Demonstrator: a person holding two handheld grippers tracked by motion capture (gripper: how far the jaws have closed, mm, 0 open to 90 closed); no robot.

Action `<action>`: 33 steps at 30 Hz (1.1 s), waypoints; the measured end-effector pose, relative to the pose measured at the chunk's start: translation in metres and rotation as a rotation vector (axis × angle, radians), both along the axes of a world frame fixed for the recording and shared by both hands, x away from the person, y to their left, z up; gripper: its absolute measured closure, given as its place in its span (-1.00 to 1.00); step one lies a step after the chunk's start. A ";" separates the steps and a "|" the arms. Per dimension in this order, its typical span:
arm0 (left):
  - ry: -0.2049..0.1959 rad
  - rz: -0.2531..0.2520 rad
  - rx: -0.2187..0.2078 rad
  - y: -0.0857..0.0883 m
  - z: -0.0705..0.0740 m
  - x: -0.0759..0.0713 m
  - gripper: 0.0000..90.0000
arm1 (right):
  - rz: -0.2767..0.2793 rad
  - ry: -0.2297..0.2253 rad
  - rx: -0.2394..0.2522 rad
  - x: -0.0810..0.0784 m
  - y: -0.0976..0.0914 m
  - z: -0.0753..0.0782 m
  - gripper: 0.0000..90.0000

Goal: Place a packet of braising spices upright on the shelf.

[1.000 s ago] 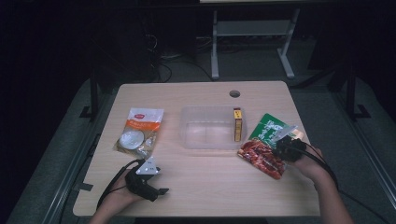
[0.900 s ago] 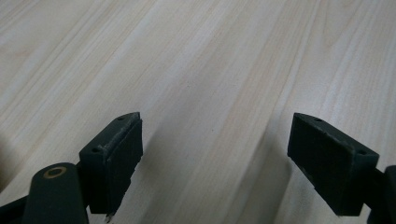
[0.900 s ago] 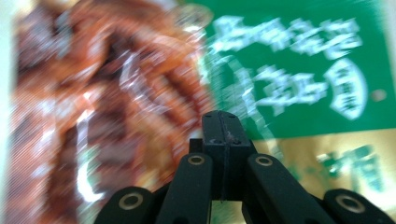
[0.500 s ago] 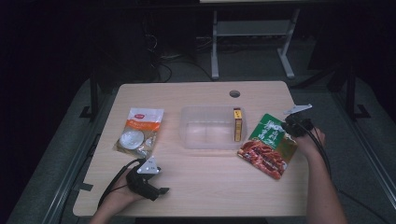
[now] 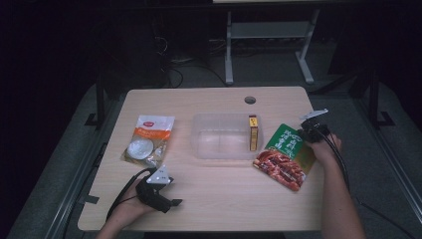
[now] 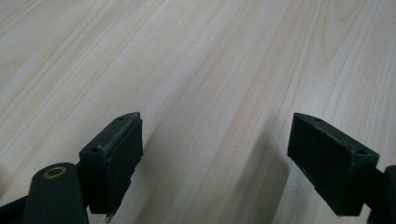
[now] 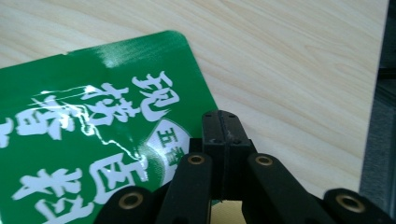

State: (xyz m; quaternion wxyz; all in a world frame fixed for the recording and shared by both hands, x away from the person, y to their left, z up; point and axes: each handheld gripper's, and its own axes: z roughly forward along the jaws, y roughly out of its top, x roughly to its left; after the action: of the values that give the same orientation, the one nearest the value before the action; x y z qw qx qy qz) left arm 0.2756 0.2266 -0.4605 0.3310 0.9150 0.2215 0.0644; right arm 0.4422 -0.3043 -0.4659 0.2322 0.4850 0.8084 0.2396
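pale wood table, dark room, grey floor.

left gripper sits low near the table's front-left corner, my left hand behind it, jaws spread wide over bare wood. right gripper is out by the right edge, forearm reaching up from the front edge, jaws pressed fully together.

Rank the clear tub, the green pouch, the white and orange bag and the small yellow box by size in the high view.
1. Clear tub
2. Green pouch
3. White and orange bag, close to the pouch, so unsure
4. Yellow box
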 end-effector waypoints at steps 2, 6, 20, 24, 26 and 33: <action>-0.003 0.001 0.003 0.001 0.001 0.000 -0.61 | 0.008 0.007 -0.006 0.000 -0.001 0.001 1.00; -0.013 0.004 -0.007 0.003 0.003 -0.002 -0.61 | 0.019 0.028 -0.008 -0.005 -0.002 0.002 1.00; -0.033 0.016 -0.010 0.011 0.010 -0.005 -0.61 | 0.110 0.093 -0.065 -0.036 0.008 0.008 1.00; -0.036 0.015 -0.010 0.011 0.010 -0.005 -0.61 | 0.163 0.110 -0.082 -0.054 0.017 0.010 1.00; -0.038 0.012 -0.005 0.011 0.011 -0.005 -0.61 | 0.181 0.113 -0.094 -0.061 0.021 0.011 1.00; -0.038 0.020 -0.009 0.011 0.011 -0.006 -0.61 | 0.253 0.138 -0.086 -0.089 0.035 0.013 1.00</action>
State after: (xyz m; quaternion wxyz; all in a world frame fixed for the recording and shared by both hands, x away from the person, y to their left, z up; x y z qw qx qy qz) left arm 0.2693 0.2379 -0.4490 0.3387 0.9099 0.2244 0.0838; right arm 0.3527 -0.2691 -0.4530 0.1646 0.3842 0.8866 0.1981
